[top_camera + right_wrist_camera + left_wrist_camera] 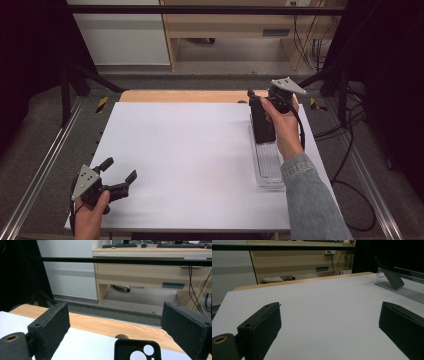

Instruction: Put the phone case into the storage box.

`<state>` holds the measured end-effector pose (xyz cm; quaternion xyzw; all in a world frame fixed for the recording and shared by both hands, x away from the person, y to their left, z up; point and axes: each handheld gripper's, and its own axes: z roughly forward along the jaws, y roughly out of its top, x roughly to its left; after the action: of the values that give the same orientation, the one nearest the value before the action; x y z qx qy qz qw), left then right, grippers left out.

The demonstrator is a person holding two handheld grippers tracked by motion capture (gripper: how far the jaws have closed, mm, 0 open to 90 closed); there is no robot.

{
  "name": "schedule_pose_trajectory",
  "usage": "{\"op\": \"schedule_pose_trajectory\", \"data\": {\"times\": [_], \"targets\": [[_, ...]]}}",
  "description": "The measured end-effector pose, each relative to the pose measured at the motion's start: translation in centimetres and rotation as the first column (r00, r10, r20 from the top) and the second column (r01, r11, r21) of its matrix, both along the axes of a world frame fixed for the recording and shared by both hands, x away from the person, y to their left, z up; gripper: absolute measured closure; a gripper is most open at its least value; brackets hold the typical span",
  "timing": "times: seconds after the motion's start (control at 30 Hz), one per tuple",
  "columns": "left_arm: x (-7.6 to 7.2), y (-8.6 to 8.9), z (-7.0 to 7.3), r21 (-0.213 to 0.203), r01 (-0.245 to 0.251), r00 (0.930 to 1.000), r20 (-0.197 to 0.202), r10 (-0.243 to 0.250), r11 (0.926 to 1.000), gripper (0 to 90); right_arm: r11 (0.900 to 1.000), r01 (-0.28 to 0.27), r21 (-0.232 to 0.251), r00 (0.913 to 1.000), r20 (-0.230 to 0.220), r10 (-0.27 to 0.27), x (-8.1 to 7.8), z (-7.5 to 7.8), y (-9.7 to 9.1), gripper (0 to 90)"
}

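A black phone case (pixel 261 126) stands tilted on the far end of a clear plastic stand (pixel 269 167) at the right of the white table (pixel 190 150). My right gripper (pixel 261 100) hovers open just above the case's top. In the right gripper view the case (pixel 122 350), with its camera cutout, rises between the spread jaws of the right gripper (pixel 115 306) without touching them. My left gripper (pixel 120 169) rests open near the front left corner with nothing between its fingers. From the left gripper (pixel 329 307) the case (pixel 393 278) and the stand (pixel 402 291) lie far off to the right.
A strip of wooden tabletop (pixel 185 95) runs behind the white board. A black frame bar (pixel 125 261) crosses overhead, and a wooden desk (pixel 150 272) with hanging cables stands beyond. Metal rails (pixel 45 165) flank the table. A small dark knot (pixel 121 336) marks the wood.
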<state>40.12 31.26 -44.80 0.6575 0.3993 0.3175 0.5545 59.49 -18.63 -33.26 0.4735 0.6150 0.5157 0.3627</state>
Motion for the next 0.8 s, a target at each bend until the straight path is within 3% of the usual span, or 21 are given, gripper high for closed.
{"op": "schedule_pose_trajectory", "data": {"times": [0.2, 0.8], "targets": [[0.0, 0.0, 0.0, -0.003, 0.002, 1.0000, -0.001, -0.002, 1.0000, 4.5, 0.9996, -0.018, 0.021, 0.9997, 0.016, 0.017, -0.8, 0.2, -0.3, 11.3], [-0.1, 0.1, 0.1, 0.001, 0.001, 1.0000, 0.007, -0.001, 1.0000, 3.8, 0.9982, -0.054, 0.026, 0.9971, 0.055, 0.052, -3.4, 1.4, -1.0, 11.0]]}}
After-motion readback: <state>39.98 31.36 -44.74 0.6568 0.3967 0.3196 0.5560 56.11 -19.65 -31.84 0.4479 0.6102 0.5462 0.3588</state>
